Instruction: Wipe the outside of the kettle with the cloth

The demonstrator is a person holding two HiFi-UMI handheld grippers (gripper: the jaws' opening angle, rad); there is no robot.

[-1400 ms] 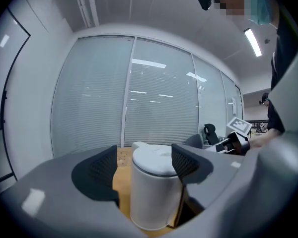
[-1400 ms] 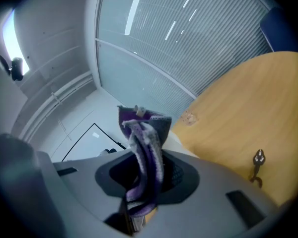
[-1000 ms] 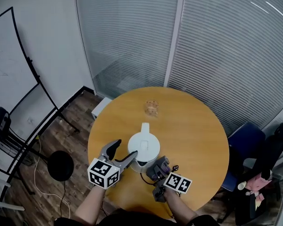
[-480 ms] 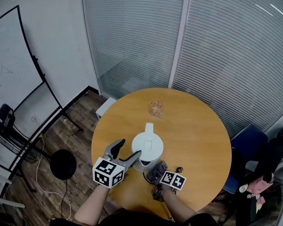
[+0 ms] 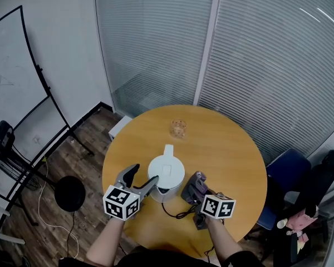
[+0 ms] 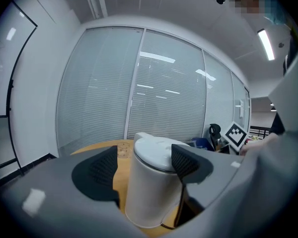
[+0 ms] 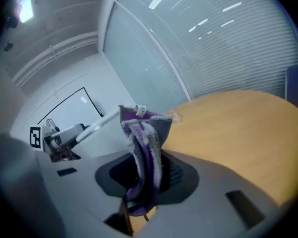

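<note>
Clamped shut on the cloth (image 7: 141, 157), the right gripper (image 7: 145, 175) is held just to the right of the kettle (image 5: 167, 174) and apart from it. The purple-and-grey fabric is seen hanging limp from the jaws. On the other side the left gripper (image 6: 144, 163) is held with its jaws wide apart, and the kettle's white body is framed between them. Whether either pad touches the wall cannot be told.

The kettle is stood upright near the person's edge of the round wooden table (image 5: 234, 154), lid shut, with a black cord (image 5: 175, 213) trailed from its base. The cloth is judged soft and light, and is best pinched at a fold so that a loose flap can be laid flat on the wall. The kettle is judged stiff, smooth and rather slippery, and liable to slide or turn on its base under a sideways wipe. It is best steadied across the body by the open gripper.

Farther off a small glass (image 5: 178, 128) is stood well apart from the kettle, and beyond the table slatted blinds (image 5: 267, 54) are seen.
</note>
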